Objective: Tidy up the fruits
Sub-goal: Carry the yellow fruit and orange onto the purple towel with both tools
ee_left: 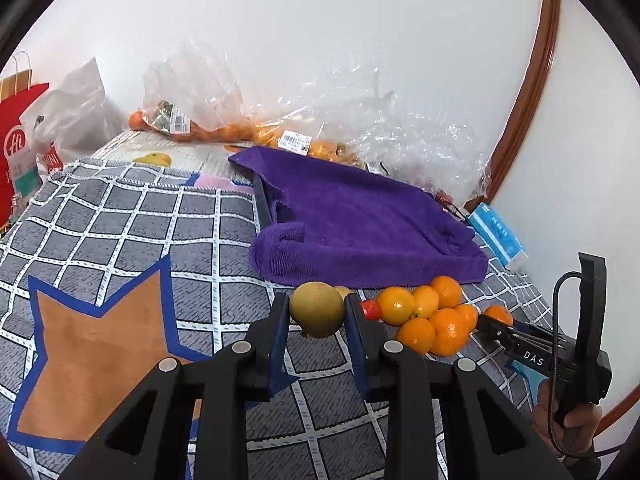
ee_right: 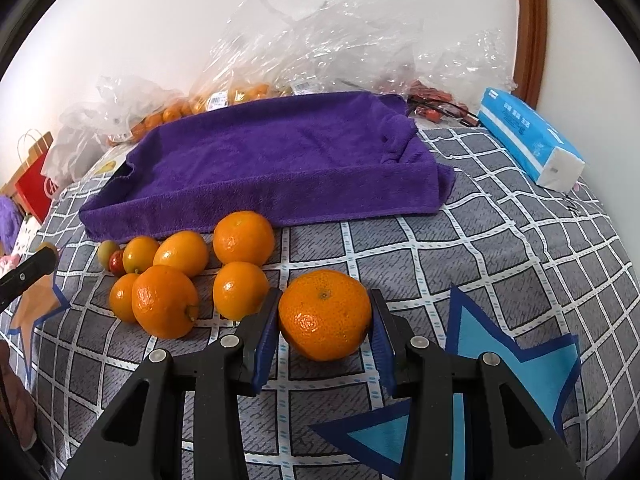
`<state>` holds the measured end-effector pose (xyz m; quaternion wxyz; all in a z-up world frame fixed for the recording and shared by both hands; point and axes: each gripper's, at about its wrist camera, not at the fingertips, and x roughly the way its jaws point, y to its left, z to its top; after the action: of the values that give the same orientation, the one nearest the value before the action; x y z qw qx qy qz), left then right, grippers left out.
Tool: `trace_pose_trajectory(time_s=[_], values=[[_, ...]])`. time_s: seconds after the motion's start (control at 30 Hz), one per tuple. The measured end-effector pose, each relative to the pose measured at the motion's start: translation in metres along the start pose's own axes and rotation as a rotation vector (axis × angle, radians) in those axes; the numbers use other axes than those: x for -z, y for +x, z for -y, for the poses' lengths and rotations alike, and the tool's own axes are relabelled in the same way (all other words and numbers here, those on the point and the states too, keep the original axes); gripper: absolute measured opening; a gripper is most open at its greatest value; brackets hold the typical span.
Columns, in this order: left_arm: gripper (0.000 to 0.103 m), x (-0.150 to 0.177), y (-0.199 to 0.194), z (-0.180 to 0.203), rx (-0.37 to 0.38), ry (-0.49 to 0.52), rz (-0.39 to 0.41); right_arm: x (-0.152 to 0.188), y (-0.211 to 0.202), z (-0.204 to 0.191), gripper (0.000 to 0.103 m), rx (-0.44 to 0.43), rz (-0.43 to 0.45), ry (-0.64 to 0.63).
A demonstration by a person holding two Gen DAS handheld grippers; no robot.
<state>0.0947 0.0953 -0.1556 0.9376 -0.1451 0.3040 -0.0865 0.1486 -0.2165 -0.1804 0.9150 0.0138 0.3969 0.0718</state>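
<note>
My left gripper (ee_left: 317, 305) is shut on a yellow-green round fruit (ee_left: 317, 309), held just above the checked cloth. My right gripper (ee_right: 325, 312) is shut on a large mandarin (ee_right: 325, 314); it also shows at the right of the left wrist view (ee_left: 494, 320). A cluster of several oranges (ee_right: 180, 276) lies left of the right gripper, with a small red tomato (ee_right: 116, 261) and a small green fruit (ee_right: 108, 252) at its far left. The cluster also shows in the left wrist view (ee_left: 432, 316). A purple towel (ee_right: 276, 160) lies behind the fruit.
Clear plastic bags holding oranges (ee_left: 224, 128) lie along the white wall. A blue tissue pack (ee_right: 528, 136) sits at the right edge. A red paper bag (ee_left: 16, 148) stands at the far left. The checked grey cloth (ee_left: 120, 224) covers the surface.
</note>
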Motion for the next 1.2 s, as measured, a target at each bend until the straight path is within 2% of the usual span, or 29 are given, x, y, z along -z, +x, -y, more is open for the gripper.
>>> trace_pose_trajectory(time_s=[0.17, 0.37, 0.5, 0.63, 0.83, 0.93, 1.13, 1.2], values=[[0.026, 0.0, -0.006, 0.0, -0.008, -0.001, 0.04, 0.0, 0.0, 0.003, 0.042, -0.011, 0.004, 0.017], [0.026, -0.003, -0.005, -0.007, -0.036, -0.04, 0.033, 0.0, -0.005, 0.005, 0.042, -0.026, 0.006, 0.018], [0.026, -0.014, -0.014, -0.006, 0.001, -0.072, 0.017, -0.005, -0.012, 0.003, 0.042, -0.085, 0.003, 0.017], [0.026, -0.035, -0.025, 0.0, 0.025, -0.074, 0.025, -0.023, -0.027, -0.005, 0.042, -0.074, 0.037, -0.025], [0.026, -0.074, -0.017, 0.015, -0.044, -0.039, 0.029, -0.067, -0.038, -0.015, 0.042, -0.097, 0.113, -0.068], [0.026, -0.093, -0.007, 0.022, -0.086, -0.021, 0.058, -0.09, -0.037, -0.024, 0.042, -0.106, 0.15, -0.083], [0.026, -0.121, 0.026, 0.025, -0.097, -0.032, 0.075, -0.127, -0.013, -0.039, 0.042, -0.137, 0.179, -0.104], [0.026, -0.129, 0.043, 0.025, -0.071, -0.038, 0.053, -0.136, 0.001, -0.041, 0.042, -0.153, 0.166, -0.105]])
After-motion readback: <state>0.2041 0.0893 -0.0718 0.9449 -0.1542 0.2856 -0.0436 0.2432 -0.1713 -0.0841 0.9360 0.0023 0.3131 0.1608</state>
